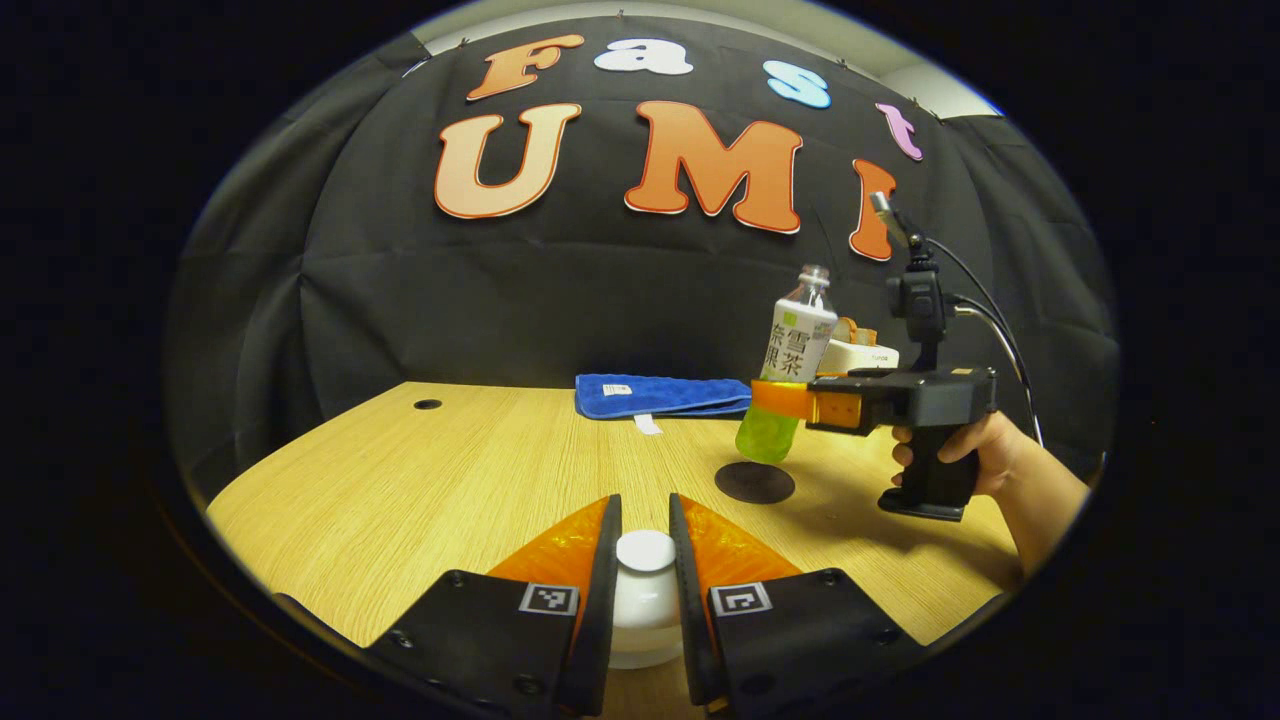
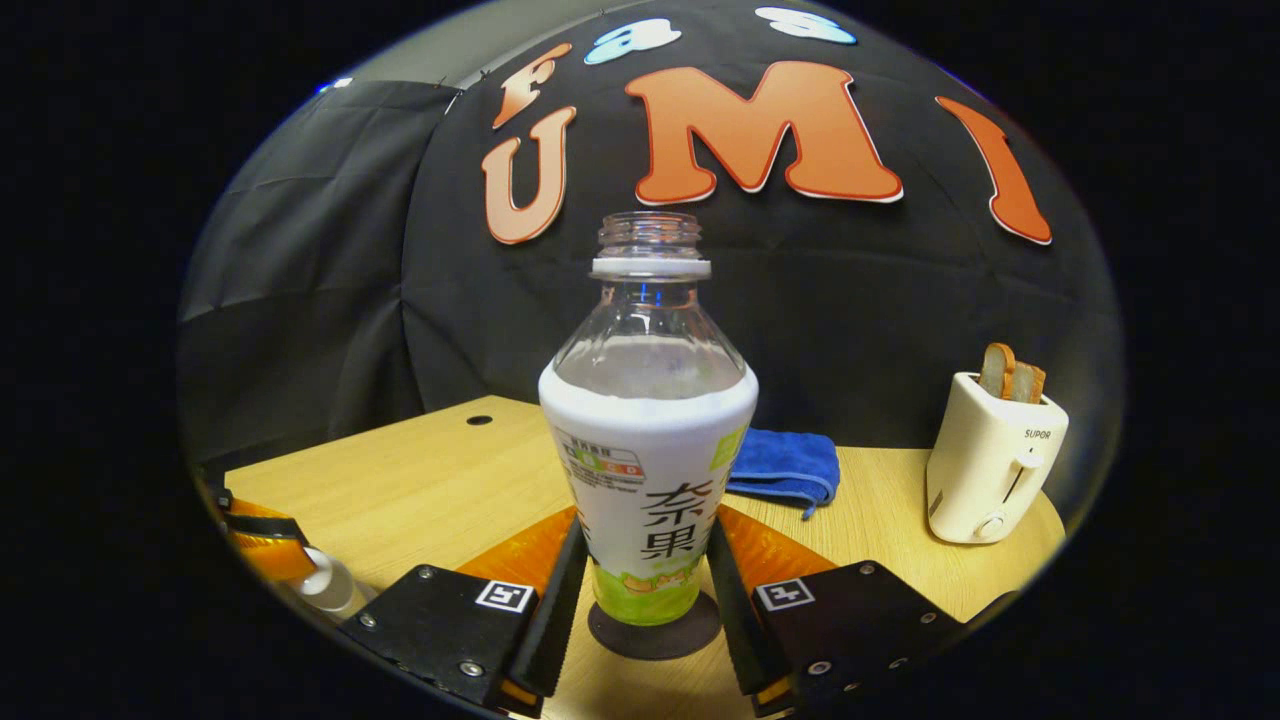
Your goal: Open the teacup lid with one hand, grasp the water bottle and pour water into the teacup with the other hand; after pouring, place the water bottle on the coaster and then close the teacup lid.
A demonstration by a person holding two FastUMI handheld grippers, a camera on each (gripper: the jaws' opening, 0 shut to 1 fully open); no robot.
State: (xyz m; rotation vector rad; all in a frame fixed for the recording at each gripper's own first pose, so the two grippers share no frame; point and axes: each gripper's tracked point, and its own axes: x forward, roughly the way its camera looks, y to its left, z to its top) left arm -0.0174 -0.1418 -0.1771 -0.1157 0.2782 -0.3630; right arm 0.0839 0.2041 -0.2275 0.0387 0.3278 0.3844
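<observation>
My left gripper (image 1: 645, 560) is shut on the white teacup lid (image 1: 645, 552), both fingers pressing its sides; the white body below it is partly hidden between the jaws. Farther right, a hand (image 1: 985, 450) holds my right gripper (image 1: 778, 398), shut on an uncapped water bottle (image 1: 790, 375) with a white label and green base. The bottle leans slightly and hangs just above the dark round coaster (image 1: 755, 482). In the right gripper view the bottle (image 2: 648, 450) stands between the fingers of my right gripper (image 2: 645, 530), with the coaster (image 2: 655, 630) under it. The left gripper (image 2: 255, 550) and the white lid (image 2: 325, 585) show at the lower left.
A folded blue towel (image 1: 660, 395) (image 2: 785, 465) lies at the back of the wooden table (image 1: 400, 480). A white toaster (image 2: 990, 470) with bread slices in it stands at the back right. A small cable hole (image 1: 427, 404) is at the table's far left.
</observation>
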